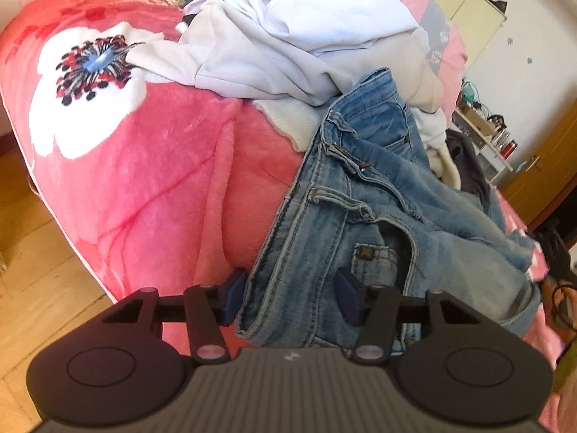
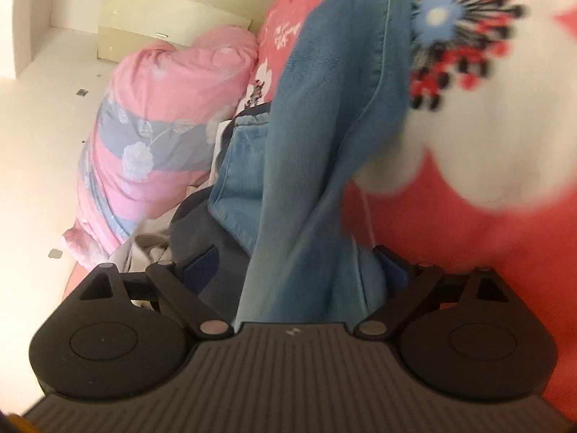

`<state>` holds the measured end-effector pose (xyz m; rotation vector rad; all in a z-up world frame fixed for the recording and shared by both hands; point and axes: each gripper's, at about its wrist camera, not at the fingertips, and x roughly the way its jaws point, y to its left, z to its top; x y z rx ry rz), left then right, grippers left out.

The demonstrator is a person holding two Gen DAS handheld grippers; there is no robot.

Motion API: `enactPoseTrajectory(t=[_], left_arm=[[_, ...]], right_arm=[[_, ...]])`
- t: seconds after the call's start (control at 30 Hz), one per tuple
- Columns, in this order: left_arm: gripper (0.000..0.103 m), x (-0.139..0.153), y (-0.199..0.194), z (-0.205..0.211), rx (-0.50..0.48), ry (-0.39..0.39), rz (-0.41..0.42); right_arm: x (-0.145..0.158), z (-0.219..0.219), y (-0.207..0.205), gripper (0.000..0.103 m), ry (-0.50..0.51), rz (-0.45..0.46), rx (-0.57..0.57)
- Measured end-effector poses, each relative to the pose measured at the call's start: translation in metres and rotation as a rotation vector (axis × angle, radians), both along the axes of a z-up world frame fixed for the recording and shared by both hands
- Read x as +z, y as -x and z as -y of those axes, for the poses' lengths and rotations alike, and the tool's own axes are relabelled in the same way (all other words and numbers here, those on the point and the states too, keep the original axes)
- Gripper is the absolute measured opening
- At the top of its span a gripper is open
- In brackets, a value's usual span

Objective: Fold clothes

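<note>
currently the blue jeans [image 1: 378, 195] lie on the pink floral blanket [image 1: 151, 180] covering the bed, beside a white sweatshirt [image 1: 281, 47]. left gripper [image 1: 292, 294]: jaws part-open, waistband edge between them, pads not pressing. right gripper [image 2: 297, 270]: jaws wide, a denim leg between them, no grip evident.

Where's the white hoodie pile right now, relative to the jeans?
In the left wrist view the white hoodie pile sits on the red floral blanket at upper centre, just behind the jeans, whose waistband end reaches its edge.
</note>
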<state>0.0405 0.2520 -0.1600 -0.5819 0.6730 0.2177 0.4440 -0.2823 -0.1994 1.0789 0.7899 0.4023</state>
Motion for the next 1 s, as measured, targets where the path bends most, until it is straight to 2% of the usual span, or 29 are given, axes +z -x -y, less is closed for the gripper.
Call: enactPoseTrajectory(t=[0.17,0.23,0.27,0.3,0.37,0.47,0.57,0.77,0.87,0.93,0.97,1.0], left_arm=[[0.052,0.000,-0.001,0.004,0.013,-0.034,-0.006],[0.050,-0.001,-0.001,0.005,0.015,-0.041,-0.002],[0.048,-0.001,0.000,0.005,0.017,-0.047,0.002],[0.047,-0.001,0.001,0.006,0.020,-0.055,0.007],[0.043,0.000,0.002,0.008,0.022,-0.070,0.018],[0.038,0.003,0.002,0.010,0.017,-0.087,0.032],[0.036,0.003,0.003,0.005,0.003,-0.066,0.053],[0.031,0.011,0.000,-0.001,-0.058,-0.012,0.111],[0.032,0.013,-0.007,-0.001,-0.088,-0.003,0.126],[0.032,0.010,-0.012,-0.004,-0.094,0.019,0.126],[0.033,0.008,-0.014,-0.006,-0.098,0.033,0.125],[0.035,0.006,-0.015,-0.008,-0.100,0.048,0.127]], right_arm=[[0.011,-0.032,-0.049,0.093,0.088,0.031,0.180],[0.013,-0.045,-0.060,0.072,0.098,0.028,0.242],[0.012,-0.050,-0.064,0.042,0.115,0.007,0.266],[0.011,-0.054,-0.064,0.021,0.136,-0.014,0.281],[0.015,-0.058,-0.056,0.013,0.172,-0.003,0.281],[0.038,-0.043,-0.021,0.010,0.151,0.097,0.184],[0.062,-0.016,0.026,0.010,0.134,0.175,0.090],[0.096,0.027,0.167,0.010,0.177,0.268,-0.080],[0.095,0.044,0.232,0.010,0.195,0.253,-0.171],[0.080,0.051,0.251,0.013,0.222,0.190,-0.206],[0.070,0.054,0.254,0.016,0.237,0.145,-0.209],[0.061,0.056,0.257,0.024,0.252,0.105,-0.212]])
